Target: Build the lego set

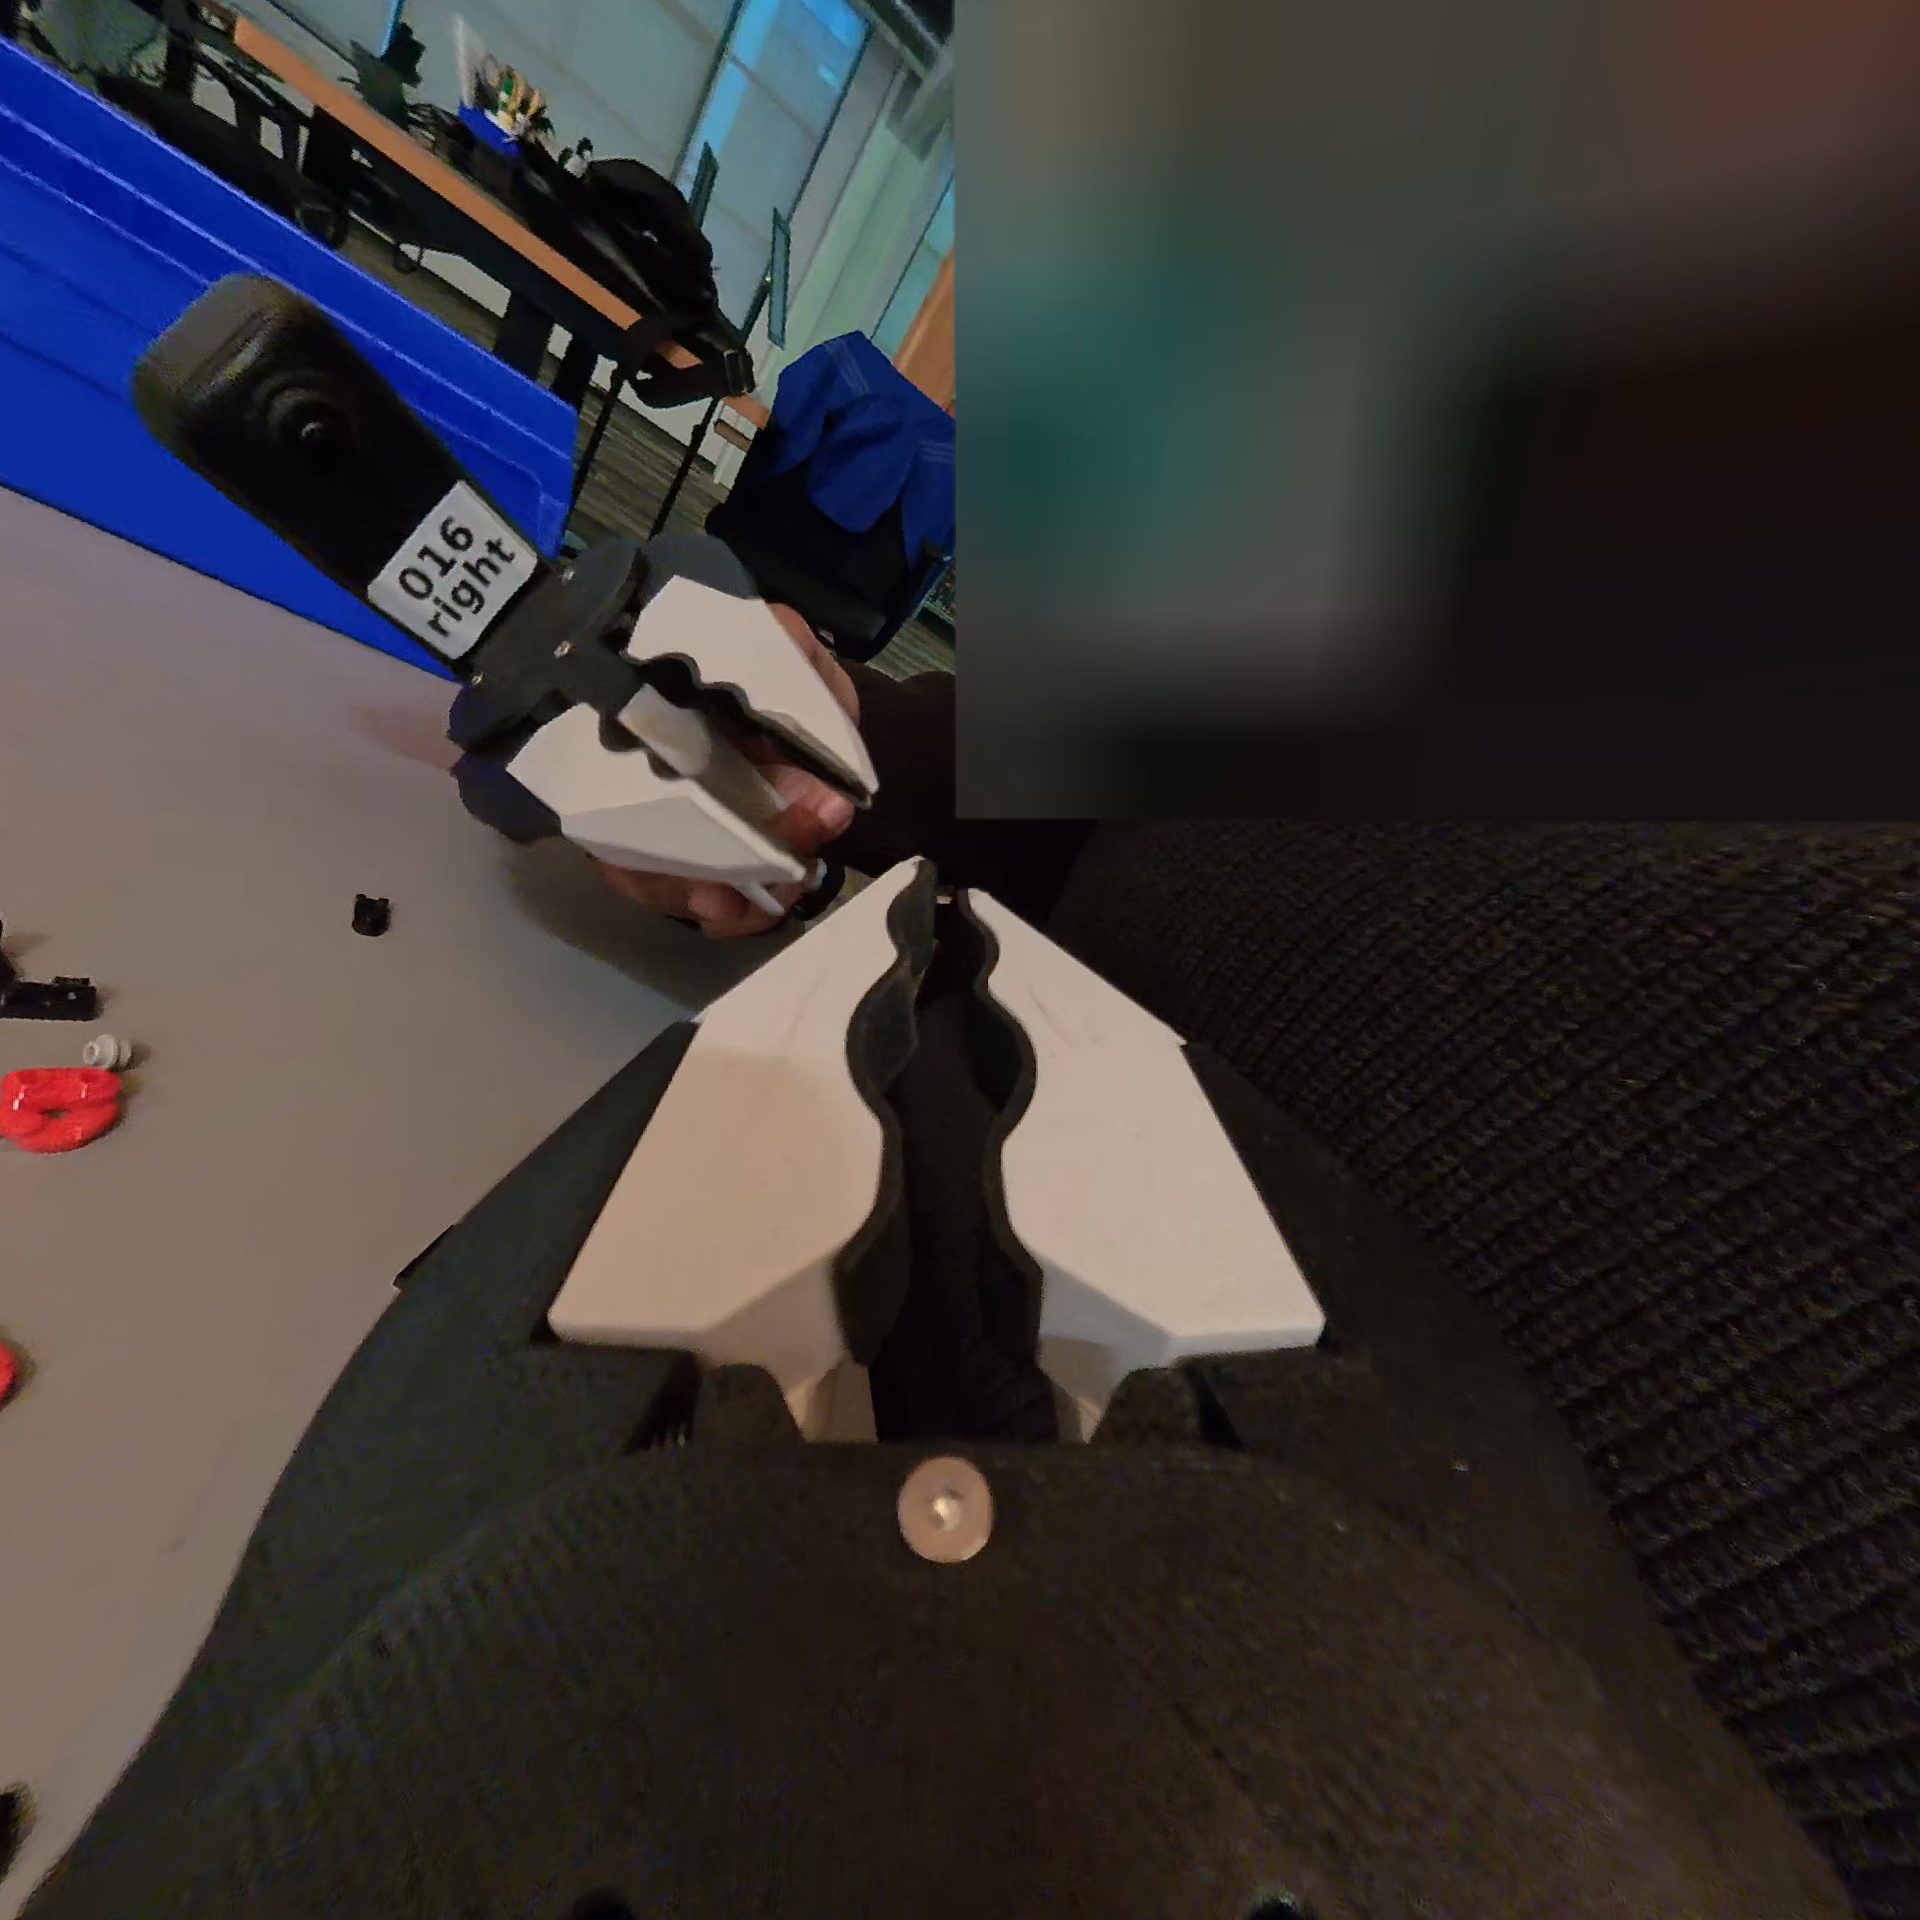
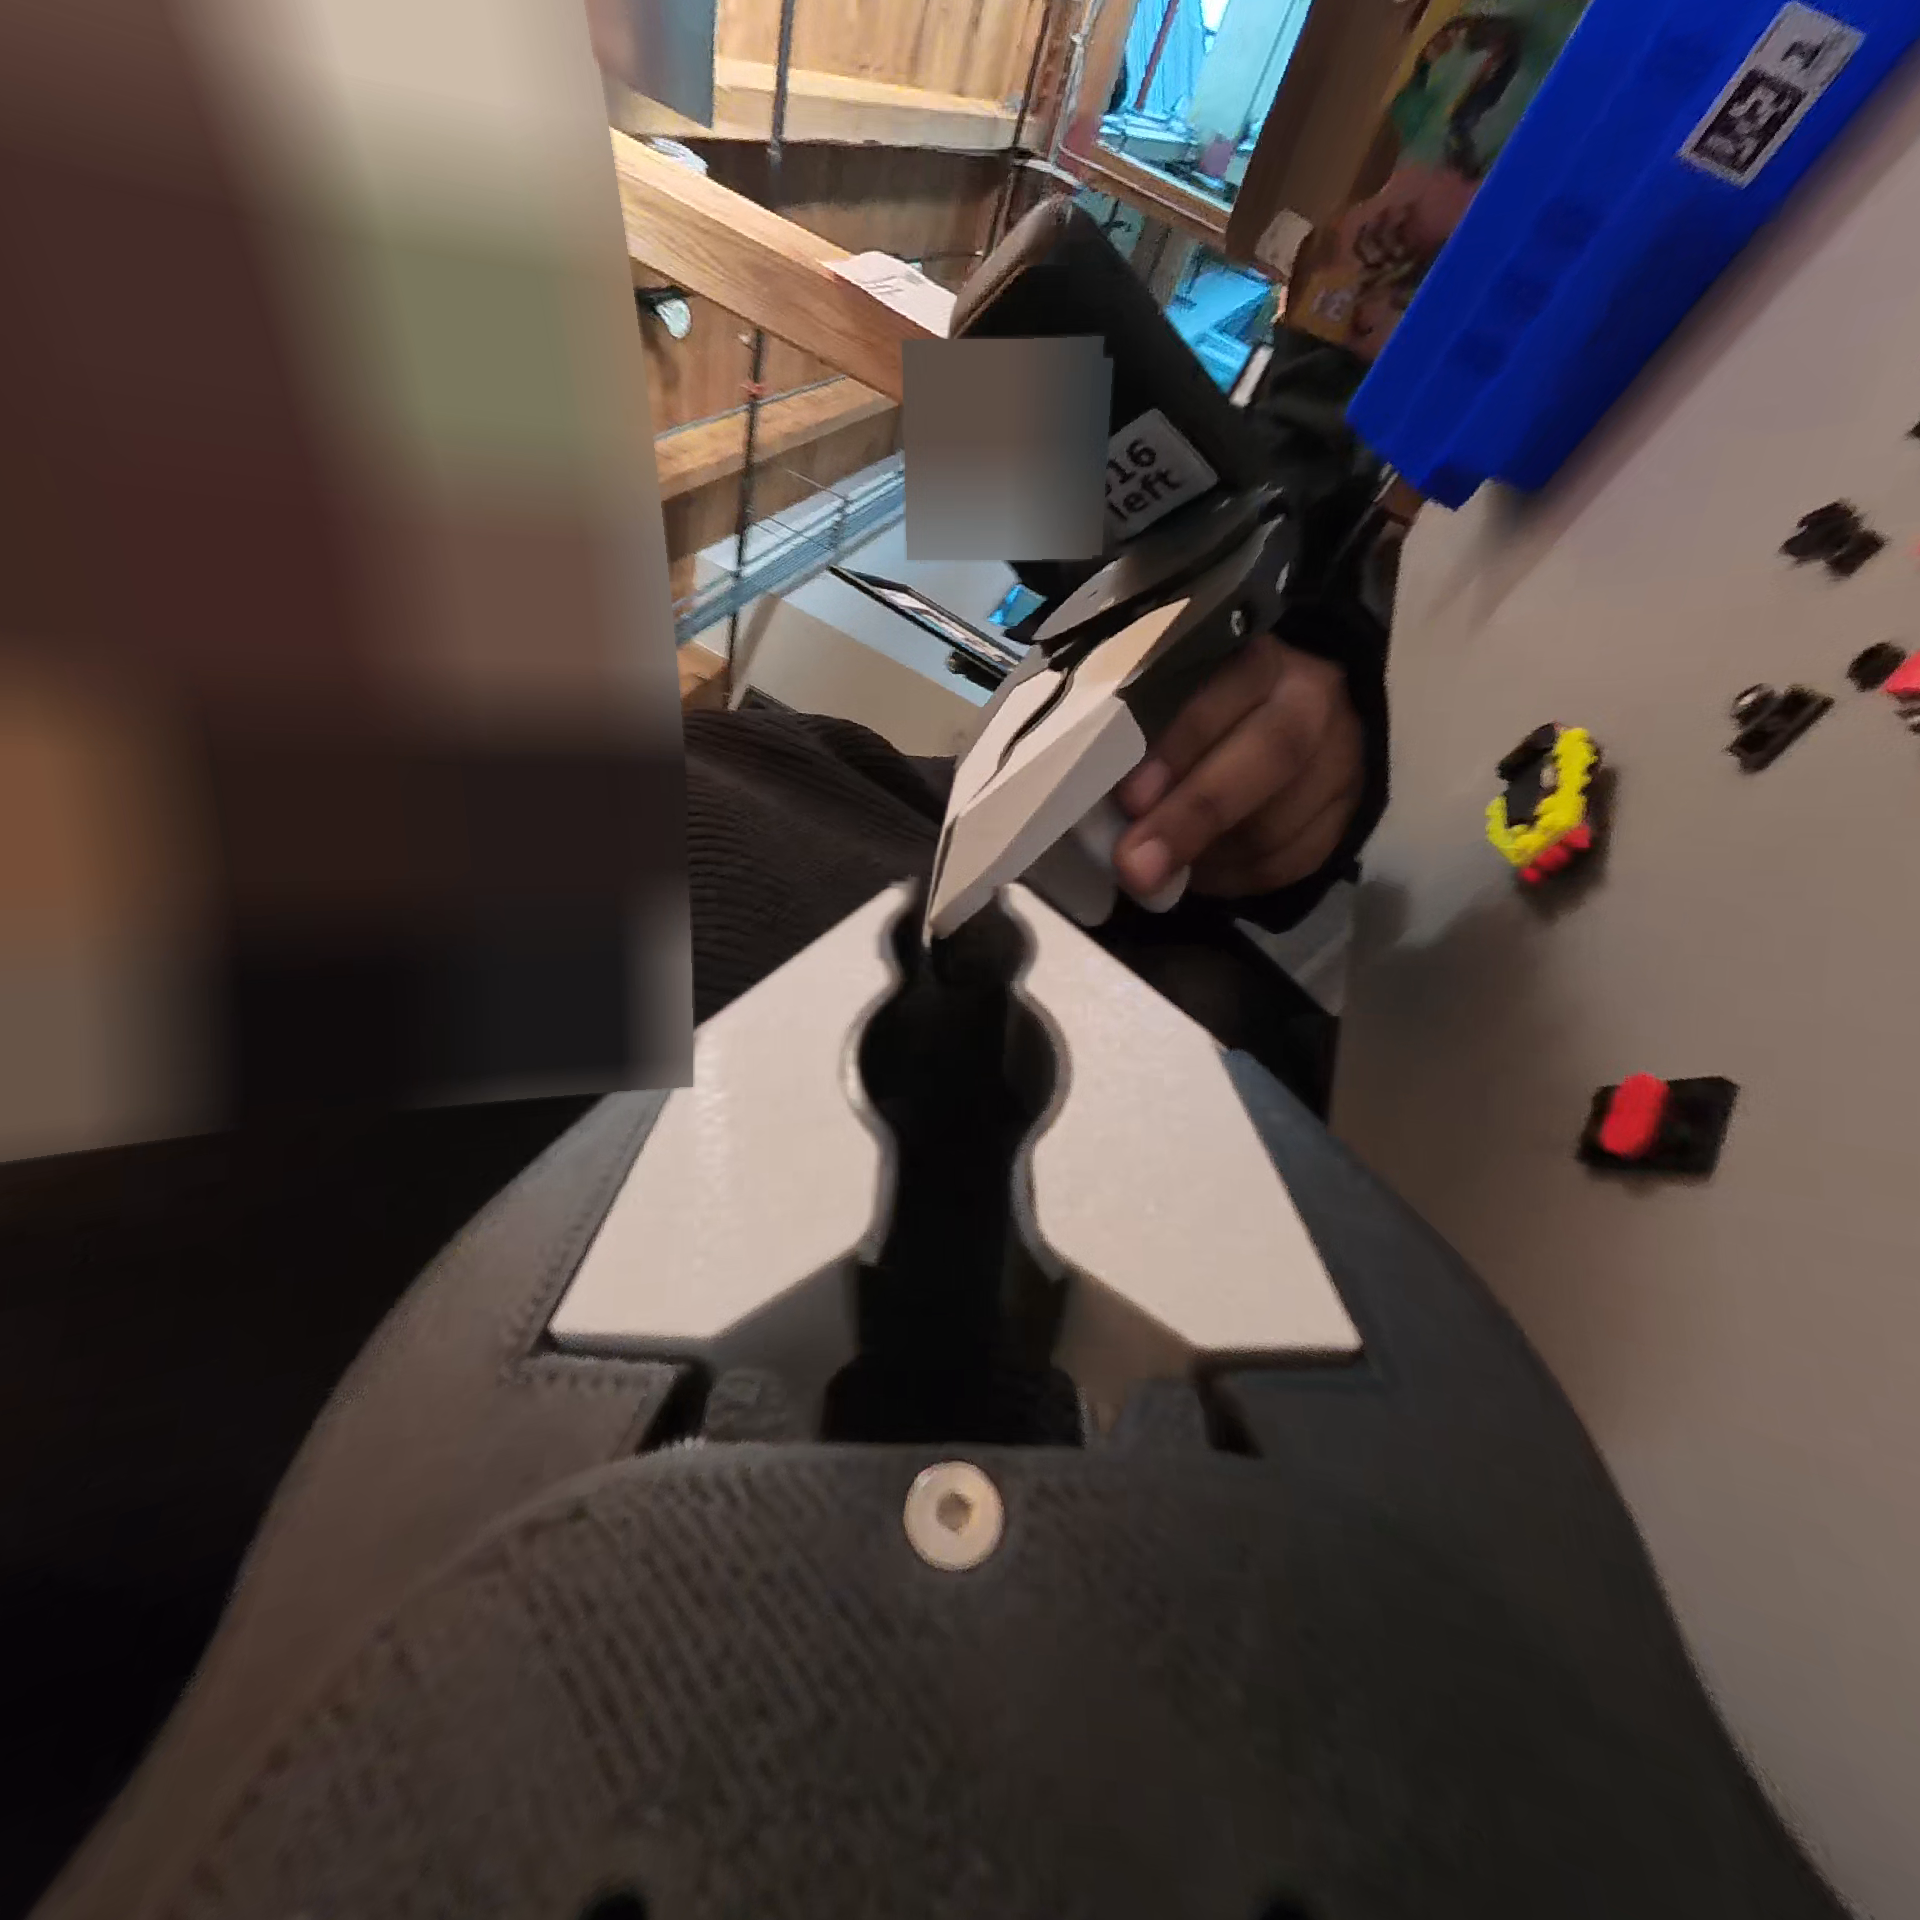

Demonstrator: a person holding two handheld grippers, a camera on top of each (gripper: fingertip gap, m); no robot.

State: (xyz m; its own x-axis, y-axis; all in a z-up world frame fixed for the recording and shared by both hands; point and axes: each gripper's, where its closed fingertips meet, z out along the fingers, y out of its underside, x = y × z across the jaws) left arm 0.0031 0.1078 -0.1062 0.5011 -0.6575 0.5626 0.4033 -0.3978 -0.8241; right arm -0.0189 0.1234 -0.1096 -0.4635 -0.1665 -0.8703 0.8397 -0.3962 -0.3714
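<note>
My left gripper is shut, its two white fingers meeting at the tips. Whether they pinch anything is too small to tell. In the right wrist view the left gripper points down, and its closed tip sits in the gap between my right gripper's fingertips. My right gripper is open, with nothing pressed between its pads. In the left wrist view the right gripper hangs above the grey table with its fingers apart. A small dark piece shows by its lower fingertip; contact is unclear.
A blue bin stands at the table's far side and also shows in the right wrist view. Loose pieces lie on the table: red, black, a yellow, black and red assembly, a red-and-black block. A dark knit sleeve is close by. Less than 4 cm separates the two grippers' tips.
</note>
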